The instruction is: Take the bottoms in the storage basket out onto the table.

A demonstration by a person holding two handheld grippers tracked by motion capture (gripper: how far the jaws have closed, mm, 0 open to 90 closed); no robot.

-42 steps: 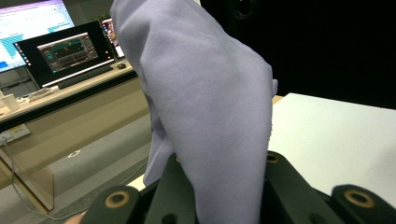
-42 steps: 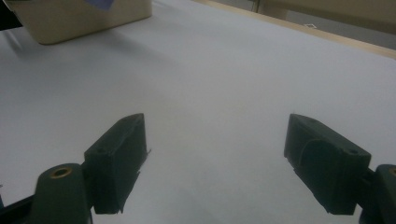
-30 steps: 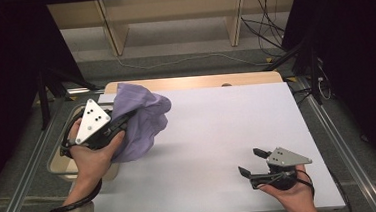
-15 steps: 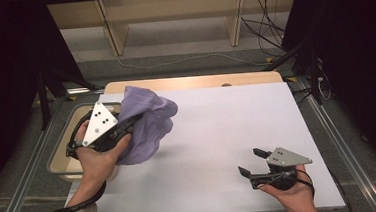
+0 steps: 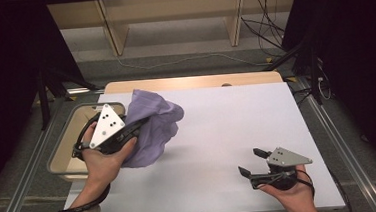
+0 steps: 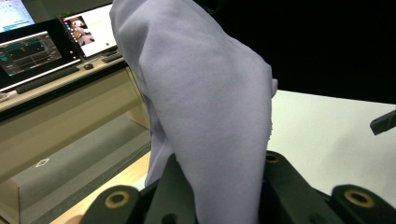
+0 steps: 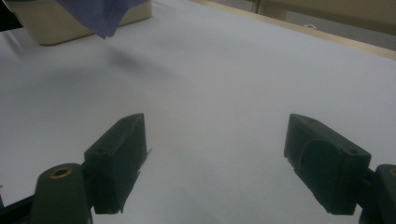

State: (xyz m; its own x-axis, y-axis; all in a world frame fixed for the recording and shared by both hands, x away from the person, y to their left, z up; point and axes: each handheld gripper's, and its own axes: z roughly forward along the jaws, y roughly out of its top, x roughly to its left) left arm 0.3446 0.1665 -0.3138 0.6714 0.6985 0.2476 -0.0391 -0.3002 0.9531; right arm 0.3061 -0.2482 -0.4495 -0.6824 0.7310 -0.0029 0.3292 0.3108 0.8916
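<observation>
Left tool (image 5: 144,123): clenched on your lavender cloth (image 5: 155,126), which hangs lifted just right of the beige bin (image 5: 61,150) at the bench's (image 5: 228,133) left edge; right tool (image 5: 254,162), released and empty, sits well right of the bin, farther from the cloth.

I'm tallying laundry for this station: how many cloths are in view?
1. The purple cloth hangs from the shut left tongs at the table's left, beside the beige bin. More cloths may lie hidden inside that bin.
</observation>
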